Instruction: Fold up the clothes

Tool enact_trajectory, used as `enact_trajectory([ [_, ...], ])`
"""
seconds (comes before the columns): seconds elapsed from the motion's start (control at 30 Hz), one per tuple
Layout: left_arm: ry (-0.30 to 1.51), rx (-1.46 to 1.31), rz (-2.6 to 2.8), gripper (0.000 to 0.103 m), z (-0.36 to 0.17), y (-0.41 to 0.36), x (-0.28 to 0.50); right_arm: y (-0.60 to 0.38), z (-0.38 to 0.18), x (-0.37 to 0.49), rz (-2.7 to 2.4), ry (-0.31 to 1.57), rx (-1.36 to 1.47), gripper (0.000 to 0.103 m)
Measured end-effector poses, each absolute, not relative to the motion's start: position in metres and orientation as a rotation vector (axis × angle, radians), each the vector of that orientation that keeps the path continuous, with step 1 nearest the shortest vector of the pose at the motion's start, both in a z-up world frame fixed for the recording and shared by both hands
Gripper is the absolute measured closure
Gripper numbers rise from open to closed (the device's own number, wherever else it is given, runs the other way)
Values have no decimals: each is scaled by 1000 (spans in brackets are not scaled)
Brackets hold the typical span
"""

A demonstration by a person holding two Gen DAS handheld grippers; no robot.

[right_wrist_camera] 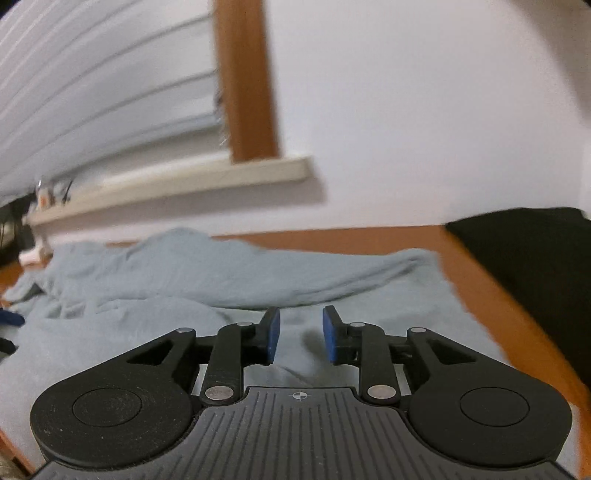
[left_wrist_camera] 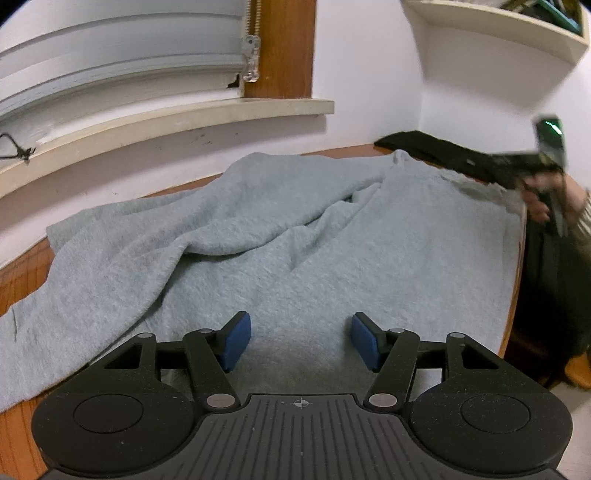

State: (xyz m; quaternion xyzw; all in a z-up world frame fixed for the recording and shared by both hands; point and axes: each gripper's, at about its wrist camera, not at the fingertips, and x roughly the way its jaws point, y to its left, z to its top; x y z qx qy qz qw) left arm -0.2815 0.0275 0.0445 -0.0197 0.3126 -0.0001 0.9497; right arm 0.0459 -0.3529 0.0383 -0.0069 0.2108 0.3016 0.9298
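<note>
A light blue-grey knitted garment (left_wrist_camera: 280, 236) lies spread and rumpled over a wooden table (left_wrist_camera: 22, 280), with folds running across its middle. My left gripper (left_wrist_camera: 301, 341) hovers low over the garment's near part, open, blue pads wide apart with nothing between them. In the right wrist view the same garment (right_wrist_camera: 221, 280) fills the lower half. My right gripper (right_wrist_camera: 301, 338) is just above it, open with a narrower gap and nothing held. The right gripper (left_wrist_camera: 550, 147), blurred, also shows at the table's far right in the left wrist view, held by a hand (left_wrist_camera: 539, 195).
A dark black cloth (left_wrist_camera: 424, 146) lies at the table's far right corner; it appears as a black cloth (right_wrist_camera: 535, 258) in the right wrist view. A window sill (left_wrist_camera: 166, 122) and shutter run along the wall behind. A shelf (left_wrist_camera: 498, 26) hangs at upper right. The table edge (left_wrist_camera: 515, 280) drops off right.
</note>
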Motion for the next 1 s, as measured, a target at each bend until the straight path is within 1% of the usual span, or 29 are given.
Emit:
enact_trajectory([
  [0.07, 617, -56, 1, 29, 51, 27, -280, -376, 32, 36, 625, 425, -4, 75],
  [0.1, 598, -51, 2, 27, 55, 24, -278, -384, 26, 32, 636, 436, -16, 71],
  [0.17, 563, -37, 0, 24, 63, 20, -270, -392, 15, 25, 602, 458, -86, 67],
  [0.23, 537, -29, -7, 23, 68, 17, -257, -403, 8, 21, 546, 461, -133, 67],
  [0.3, 514, -25, -18, 21, 71, 15, -242, -416, 7, 20, 542, 447, -80, 68],
  [0.37, 507, -34, -25, 17, 66, 19, -227, -421, 8, 16, 543, 449, -80, 68],
  [0.47, 579, -75, -25, 17, 56, 27, -210, -414, 16, 14, 553, 476, -143, 68],
  [0.7, 672, -78, -45, 16, 42, 22, -209, -383, 16, 12, 605, 481, -164, 64],
  [0.8, 709, -50, -34, 18, 37, 17, -210, -370, 16, 11, 626, 484, -174, 63],
  [0.93, 714, -18, -23, 18, 35, 12, -216, -367, 16, 11, 649, 487, -179, 62],
  [1.0, 707, -16, -22, 18, 35, 11, -220, -369, 16, 11, 659, 489, -179, 60],
])
